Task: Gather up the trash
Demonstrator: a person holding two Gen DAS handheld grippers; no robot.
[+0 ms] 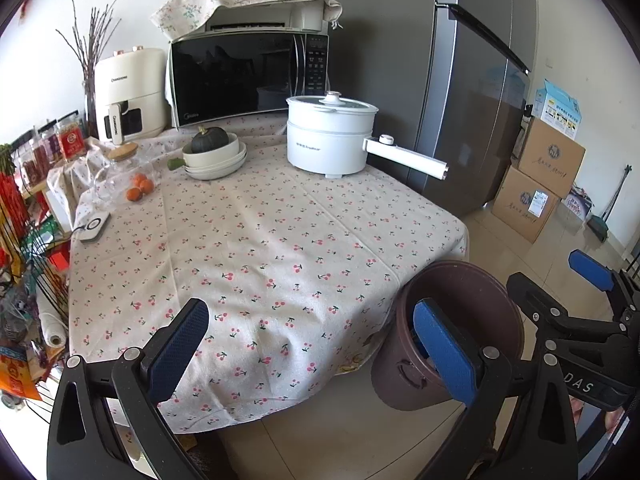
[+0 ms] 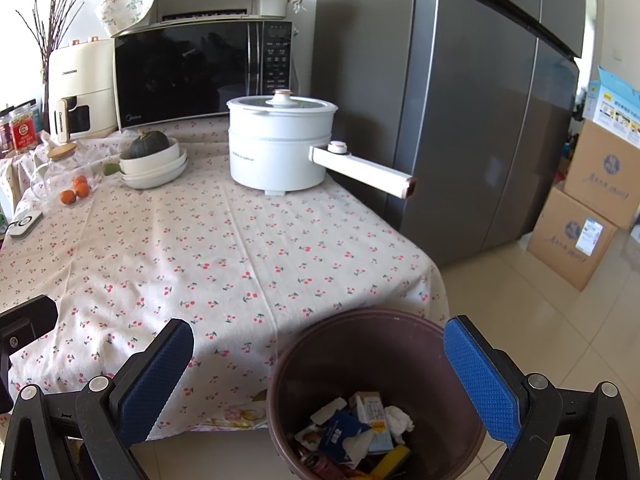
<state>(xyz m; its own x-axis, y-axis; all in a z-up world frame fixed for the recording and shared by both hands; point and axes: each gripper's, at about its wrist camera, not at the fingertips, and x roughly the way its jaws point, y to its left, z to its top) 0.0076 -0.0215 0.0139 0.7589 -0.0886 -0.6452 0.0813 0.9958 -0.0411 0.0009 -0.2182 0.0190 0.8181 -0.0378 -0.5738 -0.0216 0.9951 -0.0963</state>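
Cherry-print tablecloth covered the whole table, and its front half lay bare under bright daylight. At the back stood a black microwave with a floral cloth draped over the unit on top, a cream air fryer to its left, and a white electric pot whose long handle pointed toward the grey fridge. Stacked white bowls held a dark green squash, with small oranges nearby and a glass jar with a wooden lid just behind them. Cardboard boxes sat stacked on the tiled floor past the fridge. Down at the table's near right corner stood the brown trash bin, just beside the hanging cloth, and it held crumpled tissue, small packets and wrappers. The right gripper hung above the bin, blue pads spread wide with nothing between them. The left gripper was spread just as wide and empty over the table's front edge, its right finger in front of the bin from that camera.
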